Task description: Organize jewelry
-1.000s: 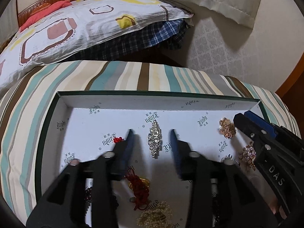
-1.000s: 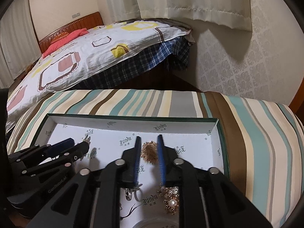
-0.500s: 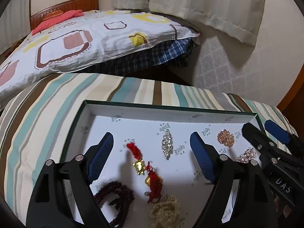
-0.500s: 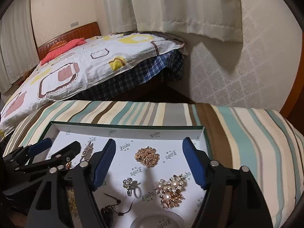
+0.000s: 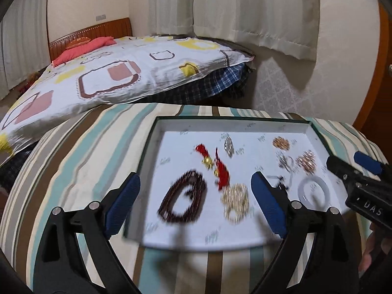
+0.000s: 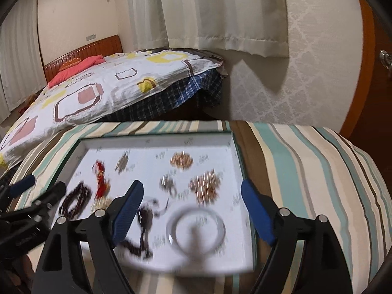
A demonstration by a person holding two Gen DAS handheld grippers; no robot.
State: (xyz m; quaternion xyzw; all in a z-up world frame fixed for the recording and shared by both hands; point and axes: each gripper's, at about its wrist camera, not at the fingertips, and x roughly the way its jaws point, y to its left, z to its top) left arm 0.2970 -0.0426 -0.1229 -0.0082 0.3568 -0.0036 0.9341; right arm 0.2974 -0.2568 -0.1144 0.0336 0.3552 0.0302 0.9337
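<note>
1. Left wrist view: my left gripper (image 5: 194, 201) has its fingers spread wide, blue pads (image 5: 122, 203) far apart, nothing between them. It hangs above the near-left part of the tray (image 5: 147, 161).
2. The tray is a shallow box with a white floor and dark green rim, and it sits on a striped cushion (image 5: 80, 159). Motion blur smears most of the contents.
3. Near-left of the tray floor: dark bead bracelet (image 5: 183, 197), lying in a loop. Just right of it, pale gold bead cluster (image 5: 235, 199).
4. Centre: red tassel charm with gold bits (image 5: 215, 167). Behind it, toward the far edge, silver rhinestone brooch (image 5: 229, 144).
5. Far-right corner: gold filigree brooch (image 5: 281, 142). Nearer, by the right edge: rose-gold pearl brooch (image 5: 306, 161), then white bangle (image 5: 313, 191).
6. My right gripper (image 5: 355, 164) enters from the right over the tray's right edge; I can't read its gap from this view.
7. Right wrist view: my right gripper (image 6: 191, 210) is also wide open and holds nothing, above the tray's (image 6: 235, 152) near-right part.
8. White bangle (image 6: 196, 230) lies at the near edge between my pads (image 6: 257, 215). Rose-gold pearl brooch (image 6: 205, 186) lies behind it, gold filigree brooch (image 6: 181, 160) further back.
9. Left side of the tray: dark bead bracelet (image 6: 74, 202), red tassel charm (image 6: 100, 183). Left gripper (image 6: 31, 196) intrudes at the left edge.
</note>
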